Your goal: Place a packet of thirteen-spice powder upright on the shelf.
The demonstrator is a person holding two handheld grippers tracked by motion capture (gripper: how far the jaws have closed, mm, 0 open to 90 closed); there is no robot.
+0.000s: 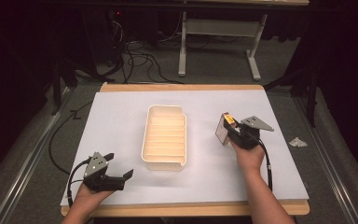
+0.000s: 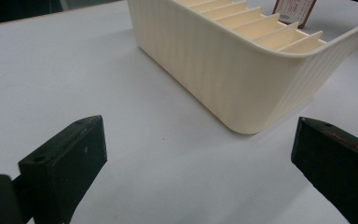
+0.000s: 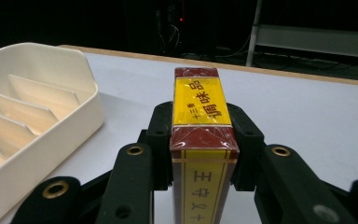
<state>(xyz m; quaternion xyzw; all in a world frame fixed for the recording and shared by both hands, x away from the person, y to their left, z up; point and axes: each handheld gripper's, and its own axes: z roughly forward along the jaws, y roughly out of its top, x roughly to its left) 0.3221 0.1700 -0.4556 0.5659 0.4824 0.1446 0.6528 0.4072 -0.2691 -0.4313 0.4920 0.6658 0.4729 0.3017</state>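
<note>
A cream slotted tray (image 1: 164, 136) stands in the middle of the white sheet. To its right, my right gripper (image 1: 230, 133) is shut on a dark red box with a yellow label (image 1: 224, 127), held upright just above the sheet. In the right gripper view both black jaws press the narrow sides of the box (image 3: 200, 126), with the tray (image 3: 32, 116) to the left. My left gripper (image 1: 117, 169) rests near the front left corner, open with nothing between its jaws. The left gripper view shows the tray's rounded corner (image 2: 242, 74) ahead and the box (image 2: 294, 10) beyond it.
The white sheet (image 1: 121, 116) covers a wooden tabletop (image 1: 182, 87). A crumpled bit of paper (image 1: 298, 142) lies off the table at the right. Behind the table stand a white frame (image 1: 219, 42) and loose cables (image 1: 140, 56) on the floor.
</note>
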